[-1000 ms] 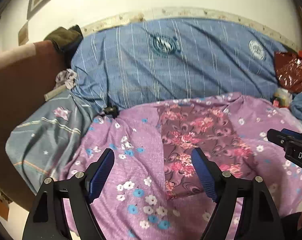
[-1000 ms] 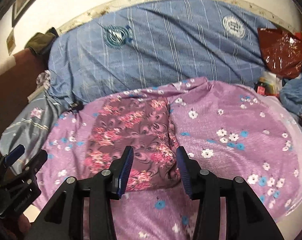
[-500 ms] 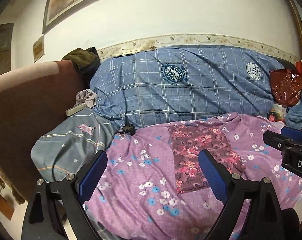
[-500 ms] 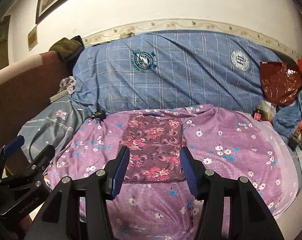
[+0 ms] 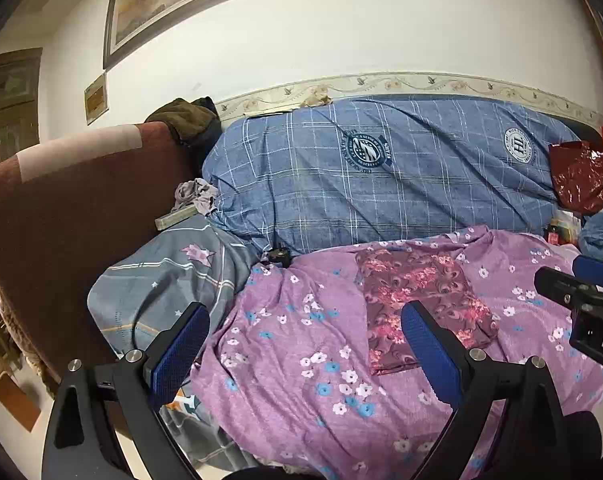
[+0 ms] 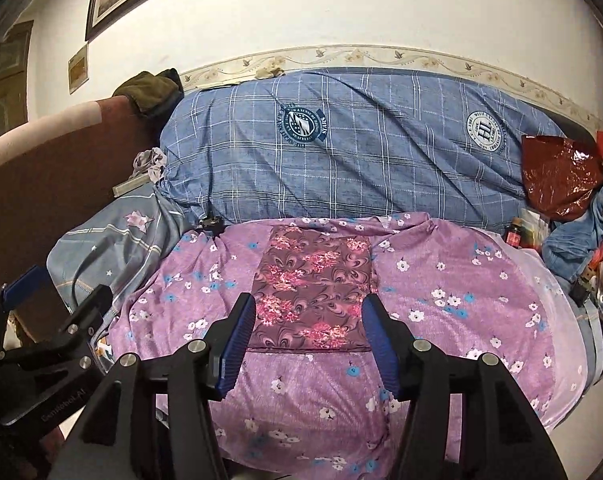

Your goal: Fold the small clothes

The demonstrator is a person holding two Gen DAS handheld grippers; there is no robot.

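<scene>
A small maroon floral garment lies folded into a neat rectangle on the purple flowered sheet; in the right wrist view the garment sits straight ahead. My left gripper hovers back from the bed, its jaws opening wide with nothing between them; the garment is ahead and to its right. My right gripper is open and empty, held above and short of the garment's near edge. Each gripper shows at the edge of the other's view: the right gripper and the left gripper.
A blue plaid duvet is bunched against the wall behind the sheet. A grey starred pillow and a brown padded arm stand at the left. A red plastic bag, a bottle and denim clutter crowd the right.
Both grippers have drawn back and up from the folded garment, which now looks smaller and farther away. The left jaws have spread wider; the right jaws widened a little.
</scene>
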